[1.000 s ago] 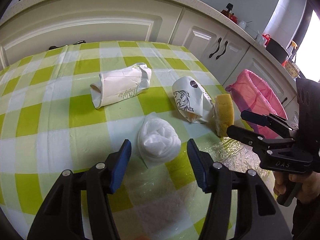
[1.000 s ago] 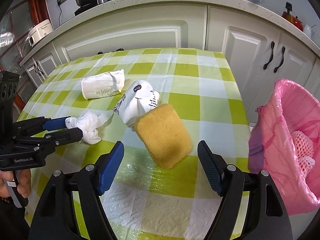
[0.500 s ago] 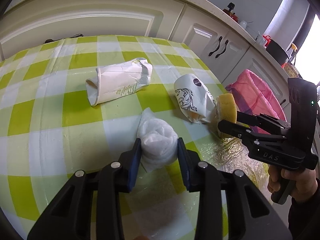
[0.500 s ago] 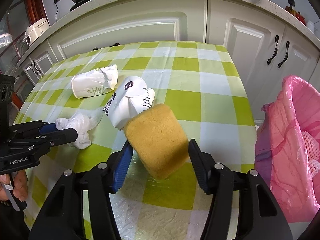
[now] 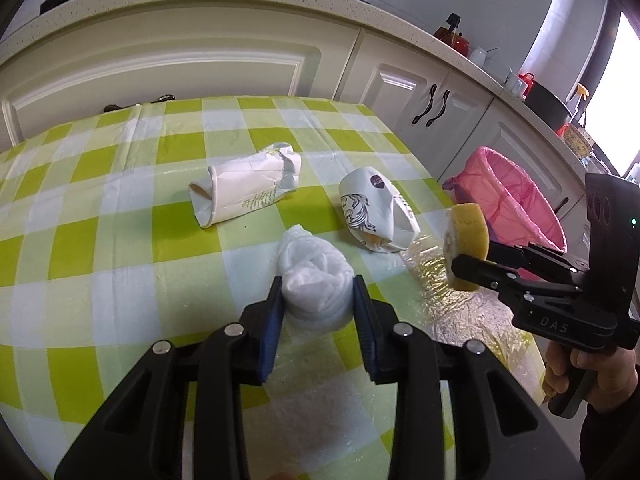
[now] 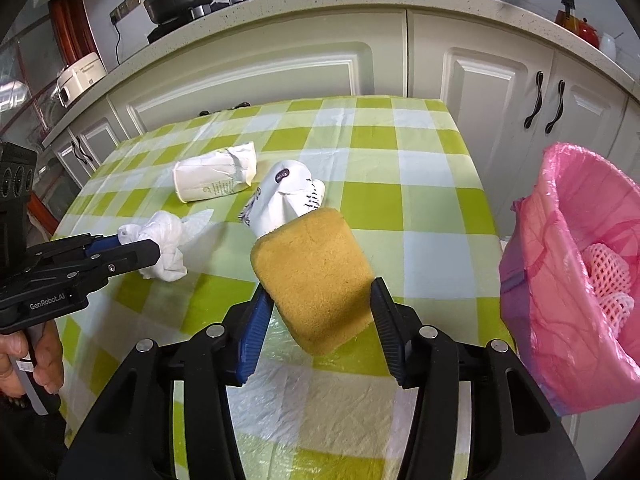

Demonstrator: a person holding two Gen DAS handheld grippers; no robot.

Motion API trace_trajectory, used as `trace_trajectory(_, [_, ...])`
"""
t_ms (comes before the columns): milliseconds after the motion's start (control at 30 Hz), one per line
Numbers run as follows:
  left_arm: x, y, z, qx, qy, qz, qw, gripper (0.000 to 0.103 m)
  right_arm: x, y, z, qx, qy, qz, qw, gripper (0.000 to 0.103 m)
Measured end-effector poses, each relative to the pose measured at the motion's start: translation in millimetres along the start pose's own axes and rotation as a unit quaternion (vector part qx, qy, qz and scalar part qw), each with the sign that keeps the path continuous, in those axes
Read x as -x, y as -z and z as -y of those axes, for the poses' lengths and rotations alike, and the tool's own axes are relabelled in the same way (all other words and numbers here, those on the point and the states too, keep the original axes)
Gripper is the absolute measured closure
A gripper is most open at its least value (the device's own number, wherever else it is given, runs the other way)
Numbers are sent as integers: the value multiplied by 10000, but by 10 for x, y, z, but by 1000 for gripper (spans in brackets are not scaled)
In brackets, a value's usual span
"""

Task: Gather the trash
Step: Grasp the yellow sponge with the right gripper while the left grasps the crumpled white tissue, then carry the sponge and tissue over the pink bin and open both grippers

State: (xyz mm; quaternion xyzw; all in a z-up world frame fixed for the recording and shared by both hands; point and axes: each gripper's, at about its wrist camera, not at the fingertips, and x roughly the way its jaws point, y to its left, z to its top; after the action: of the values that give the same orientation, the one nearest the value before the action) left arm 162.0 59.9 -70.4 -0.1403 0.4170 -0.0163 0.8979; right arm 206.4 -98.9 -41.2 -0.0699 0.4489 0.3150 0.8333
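Observation:
A crumpled white tissue wad [image 5: 312, 268] sits between the blue pads of my left gripper [image 5: 318, 292], which is shut on it just above the checked tablecloth [image 5: 100, 240]. A yellow sponge [image 6: 312, 264] is lifted off the cloth in my right gripper [image 6: 318, 292], whose jaws are closing with both pads pressed on the sponge's sides. The right wrist view shows the left gripper [image 6: 138, 246] at the left with the tissue wad [image 6: 168, 236]. The left wrist view shows the right gripper [image 5: 476, 260] with the sponge [image 5: 468, 228].
Two crushed paper cups lie mid-table: a plain white one [image 5: 244, 192] and a printed one [image 5: 372, 212]. A bin lined with a pink bag [image 6: 532, 272] stands off the table's right edge, foam netting inside. White kitchen cabinets run behind the table.
Both grippers went from open around their items to closed on them. The left took hold of the tissue wad, the right took the sponge and lifted it off the cloth.

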Motion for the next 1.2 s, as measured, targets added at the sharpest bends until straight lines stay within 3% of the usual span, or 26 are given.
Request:
trace_trajectory(333, [357, -158, 283, -201, 11, 376, 9991, 70, 609, -43, 93, -237, -10, 517, 9984, 55])
trace_trajectory(600, [439, -508, 961, -677, 395, 672, 9947, 70, 1164, -139, 640, -586, 416, 971, 9927, 55])
trace_trajectory(933, [85, -1030, 2104, -1493, 922, 774, 9814, 70, 1460, -201, 1621, -1028, 1110, 1139, 9819, 55])
trace_trajectory(1200, [-421, -1366, 2690, -1711, 1259, 533, 9757, 70, 1391, -296, 2178, -1372, 1237, 1123, 9763, 54])
